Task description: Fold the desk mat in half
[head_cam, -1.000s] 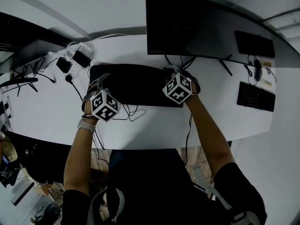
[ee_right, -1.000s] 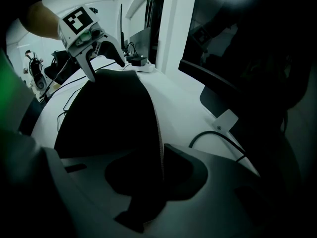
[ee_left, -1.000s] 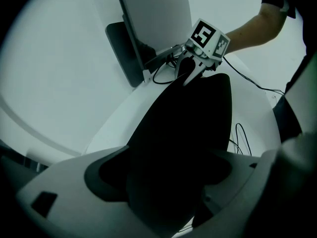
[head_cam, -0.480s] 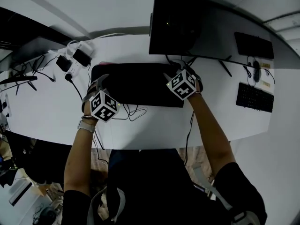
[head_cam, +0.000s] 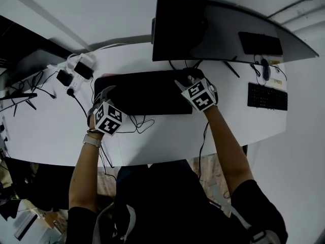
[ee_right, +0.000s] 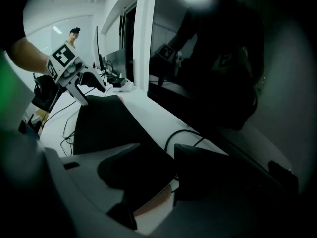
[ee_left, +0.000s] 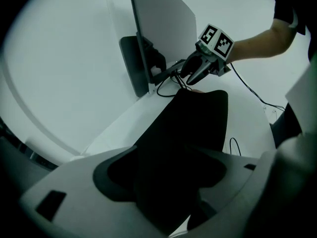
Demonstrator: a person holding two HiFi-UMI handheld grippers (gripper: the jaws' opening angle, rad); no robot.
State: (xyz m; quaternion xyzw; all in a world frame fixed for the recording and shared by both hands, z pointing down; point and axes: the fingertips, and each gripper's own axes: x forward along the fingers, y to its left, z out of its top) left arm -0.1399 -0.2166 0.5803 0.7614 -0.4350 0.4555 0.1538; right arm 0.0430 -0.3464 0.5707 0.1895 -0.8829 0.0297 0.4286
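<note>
1. My left gripper (head_cam: 105,92) is released. Its jaws have just been closing a little but stand apart. The left end of the flat black rectangular desk mat (head_cam: 147,93) runs between them, and the pads do not press on it.
2. My right gripper (head_cam: 189,77) is released too. Its jaws have just been opening, and the mat's far right corner lies under and between them, gripped by nothing.
3. I keep one gripper at each short end, both pointing steeply down, so that both ends can be handled together without skewing the mat.
4. The mat lies flat on the white curved desk (head_cam: 162,133), its long side running left to right. It sits just on the near side of the large dark monitor (head_cam: 203,29), which leaves little room on the far side.
5. At the right corner, the right gripper view shows a pale reddish strip under the black top layer. I take it for a second layer's underside, so I judge the fold made or nearly made. I cannot tell whether the edges line up.
6. Thin black cables (head_cam: 137,123) loop on the desk just beside the mat's near edge, where a dragged edge could catch them.
7. A white power strip (head_cam: 76,70) at the far left and a black keyboard (head_cam: 267,96) at the right lie well apart from the mat.
</note>
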